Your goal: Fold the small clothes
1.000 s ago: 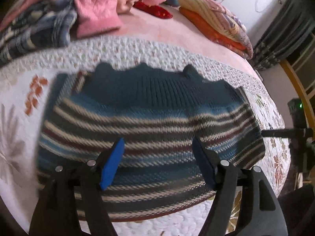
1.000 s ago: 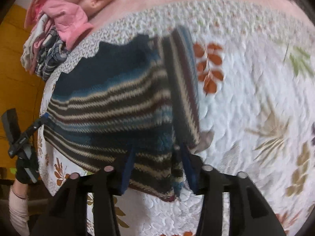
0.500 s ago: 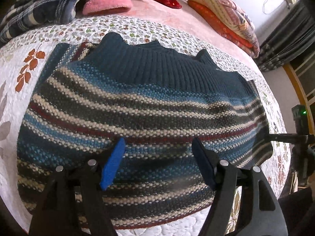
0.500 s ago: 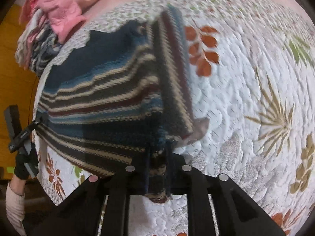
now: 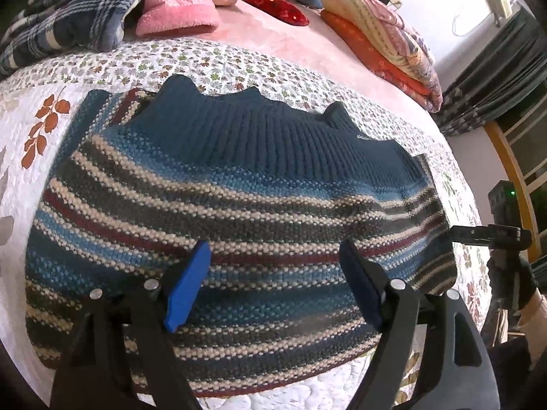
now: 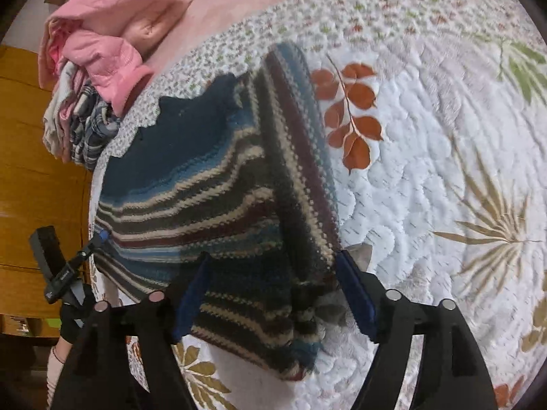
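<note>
The right gripper (image 6: pixel 273 290), clamped on the striped sweater (image 6: pixel 218 205) half a second ago, now has its fingers spread over its folded edge. The left gripper (image 5: pixel 273 283) stays spread above the sweater, flat on the quilt (image 6: pixel 427 171).

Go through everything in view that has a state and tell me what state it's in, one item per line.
Striped sweater: lying flat on the quilt, one side folded over the body.
Left gripper: open, over the sweater, holding nothing.
Right gripper: open, at the sweater's folded edge.
Pink jacket: crumpled, unfolded, in the pile.
Plaid garment: bunched up, unfolded.
Blankets: folded and stacked.
</note>
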Action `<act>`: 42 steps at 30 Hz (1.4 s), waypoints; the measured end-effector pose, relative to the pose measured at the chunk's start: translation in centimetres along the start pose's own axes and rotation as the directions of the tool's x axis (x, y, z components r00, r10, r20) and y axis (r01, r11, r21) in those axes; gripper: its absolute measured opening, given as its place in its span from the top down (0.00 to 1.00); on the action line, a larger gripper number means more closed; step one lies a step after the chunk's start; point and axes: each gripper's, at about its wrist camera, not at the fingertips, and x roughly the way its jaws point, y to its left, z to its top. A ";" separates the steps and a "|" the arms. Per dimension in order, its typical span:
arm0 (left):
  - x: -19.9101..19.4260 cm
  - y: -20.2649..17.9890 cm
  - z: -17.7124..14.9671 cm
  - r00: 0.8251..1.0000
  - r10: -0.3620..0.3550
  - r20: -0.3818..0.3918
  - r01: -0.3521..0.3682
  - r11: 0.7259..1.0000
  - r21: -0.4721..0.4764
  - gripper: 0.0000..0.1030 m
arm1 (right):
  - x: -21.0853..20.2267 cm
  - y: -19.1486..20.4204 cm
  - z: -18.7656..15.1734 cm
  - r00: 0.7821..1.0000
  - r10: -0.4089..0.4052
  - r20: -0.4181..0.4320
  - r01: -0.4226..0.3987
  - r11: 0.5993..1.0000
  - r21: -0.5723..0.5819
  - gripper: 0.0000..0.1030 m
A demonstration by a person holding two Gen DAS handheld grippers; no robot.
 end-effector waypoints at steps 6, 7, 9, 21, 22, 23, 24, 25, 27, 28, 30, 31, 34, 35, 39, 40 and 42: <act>0.8 1.0 -0.3 1.000 0.014 -0.016 -0.014 1.000 -0.008 0.25 | 2.1 -1.4 -0.2 0.998 0.061 -0.030 -0.060 0.998 0.035 0.16; 0.8 1.1 -0.4 1.000 0.015 -0.017 -0.015 1.000 -0.004 0.25 | 2.0 -1.3 -0.1 0.997 0.076 -0.022 -0.075 0.997 0.026 0.14; 1.0 1.1 -0.4 1.000 0.015 -0.019 -0.015 1.000 0.005 0.25 | 2.0 -1.0 0.1 0.997 0.074 -0.004 -0.074 0.997 0.007 0.21; 1.3 1.1 -0.4 0.999 0.016 -0.029 -0.014 0.999 0.036 0.23 | 1.9 -0.6 0.1 0.998 0.045 0.036 -0.044 0.999 -0.024 0.59; 1.4 1.0 -0.4 0.999 0.017 -0.029 -0.015 0.999 0.037 0.23 | 2.0 -0.6 0.1 0.998 0.044 0.039 -0.043 0.999 -0.023 0.59; 1.4 1.0 -0.5 0.999 0.018 -0.029 -0.017 0.999 0.038 0.22 | 2.0 -0.6 0.1 0.998 0.045 0.041 -0.044 0.999 -0.023 0.59; 1.5 0.9 -0.4 0.999 0.020 -0.030 -0.019 0.999 0.041 0.22 | 1.9 -0.6 0.0 0.998 0.047 0.044 -0.046 0.999 -0.022 0.60; 1.5 0.9 -0.4 0.999 0.021 -0.030 -0.020 0.999 0.041 0.21 | 1.8 -0.6 -0.1 0.998 0.052 0.047 -0.051 0.998 -0.019 0.61; 1.3 0.9 -0.3 0.999 0.012 -0.030 -0.011 1.000 0.025 0.21 | 1.2 -0.3 -0.1 0.996 0.074 0.052 -0.073 0.997 -0.012 0.66; 1.0 1.0 -0.1 1.000 -0.002 -0.028 0.003 1.000 0.012 0.21 | 0.6 0.2 -0.1 0.994 0.093 0.059 -0.092 0.996 -0.017 0.66; 0.5 0.9 0.2 0.999 -0.029 -0.016 0.029 1.000 -0.003 0.21 | -0.5 1.6 0.0 0.991 0.117 0.063 -0.114 0.993 -0.036 0.68; 0.2 0.8 0.4 0.999 -0.037 -0.008 0.037 0.999 -0.003 0.21 | -1.1 2.6 0.1 0.988 0.137 0.065 -0.134 0.990 -0.046 0.68; -0.6 0.6 0.8 0.998 -0.059 0.009 0.059 0.998 -0.009 0.21 | -2.2 6.2 0.6 0.983 0.170 0.064 -0.163 0.982 -0.092 0.68; -0.8 0.5 0.8 0.998 -0.067 0.013 0.067 0.998 -0.012 0.21 | -2.3 8.0 0.8 0.985 0.163 0.054 -0.156 0.981 -0.118 0.68; -1.5 0.4 1.1 0.996 -0.085 0.026 0.085 0.996 -0.011 0.21 | -1.5 14.1 1.4 0.997 0.082 0.010 -0.077 0.970 -0.231 0.69; -1.6 0.5 1.1 0.996 -0.089 0.029 0.089 0.996 -0.013 0.21 | -1.1 16.0 1.4 0.999 0.055 -0.001 -0.053 0.962 -0.269 0.69; -1.8 0.6 1.2 0.994 -0.100 0.035 0.101 0.995 -0.021 0.21 | -0.2 19.1 1.4 0.999 0.022 -0.023 -0.029 0.944 -0.329 0.69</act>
